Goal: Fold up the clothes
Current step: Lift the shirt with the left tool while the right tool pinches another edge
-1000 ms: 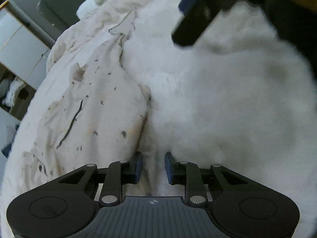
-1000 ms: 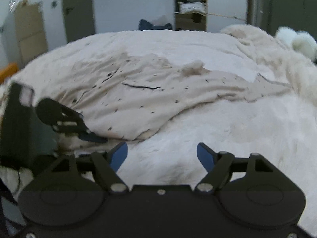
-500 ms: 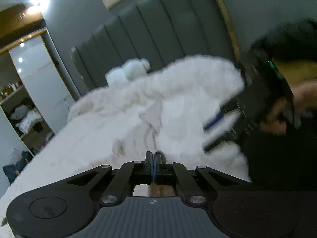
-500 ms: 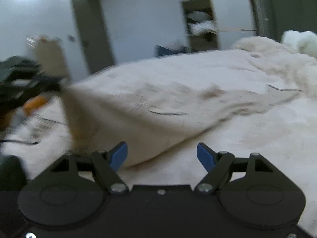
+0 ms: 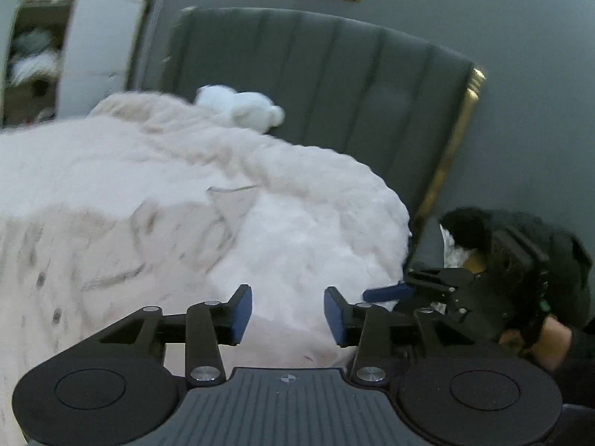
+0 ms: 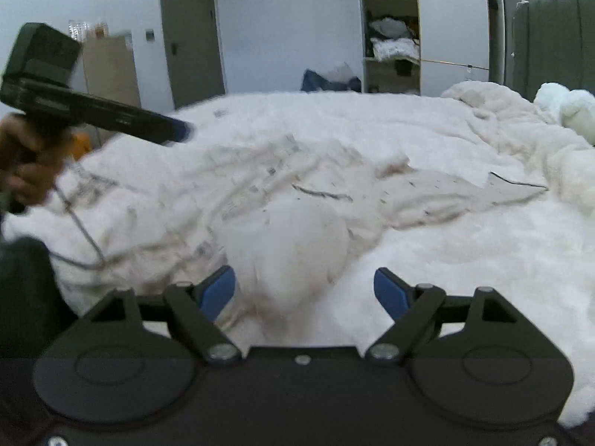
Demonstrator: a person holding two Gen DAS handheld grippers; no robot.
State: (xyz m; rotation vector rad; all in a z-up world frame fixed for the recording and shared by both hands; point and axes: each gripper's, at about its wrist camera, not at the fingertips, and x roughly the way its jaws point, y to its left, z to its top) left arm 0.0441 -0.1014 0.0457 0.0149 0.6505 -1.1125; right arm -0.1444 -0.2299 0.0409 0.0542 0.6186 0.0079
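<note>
Left wrist view sits just behind the left tongs (image 5: 284, 314), angled down across the bed (image 5: 316, 230) toward the grey headboard (image 5: 334, 85) and wall; bedding close under the lens. Right wrist view sits just behind the right tongs (image 6: 305, 291), also tilted down, facing across the bed (image 6: 465, 252) toward the wardrobe shelves (image 6: 390, 37) and door. Views cross: each catches the other tool, right tongs (image 5: 388, 291) at right edge of left view, left tongs (image 6: 178, 130) at upper left of right view. Shared: speckled garment (image 5: 93, 256) (image 6: 260, 193), white plush (image 5: 241, 109) (image 6: 569, 111), headboard (image 6: 554, 41) edge.
</note>
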